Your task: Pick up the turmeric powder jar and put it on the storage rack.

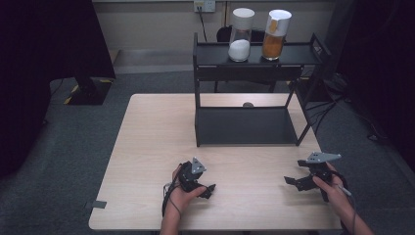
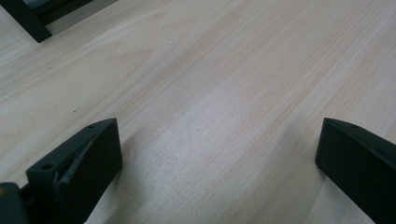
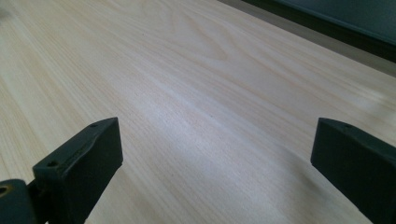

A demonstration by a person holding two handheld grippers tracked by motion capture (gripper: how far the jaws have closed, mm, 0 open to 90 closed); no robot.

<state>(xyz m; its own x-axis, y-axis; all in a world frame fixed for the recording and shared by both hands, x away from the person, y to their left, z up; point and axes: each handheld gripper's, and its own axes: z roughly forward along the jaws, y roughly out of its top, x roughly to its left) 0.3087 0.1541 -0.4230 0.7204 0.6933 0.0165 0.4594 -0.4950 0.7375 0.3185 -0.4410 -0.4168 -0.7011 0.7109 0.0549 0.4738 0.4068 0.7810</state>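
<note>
Hand-held gripper (image 1: 211, 188) partly behind hand (image 1: 183, 196)

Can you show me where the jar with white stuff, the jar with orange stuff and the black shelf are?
white jar (image 1: 240, 48), high view, on its white filling.
orange jar (image 1: 272, 45), high view, on its orange filling.
black shelf (image 1: 215, 54), high view, on its bare top board.

Left gripper (image 1: 209, 190) low at 7 o'clock, jaws spread wide, pointing toward 4 o'clock, gripped from behind by left hand (image 1: 183, 193). Right gripper (image 1: 289, 180) low at 5 o'clock, jaws equally wide apart, aimed toward 9 o'clock, held by right hand (image 1: 332, 185). Forearms entering from 6 o'clock.
</note>
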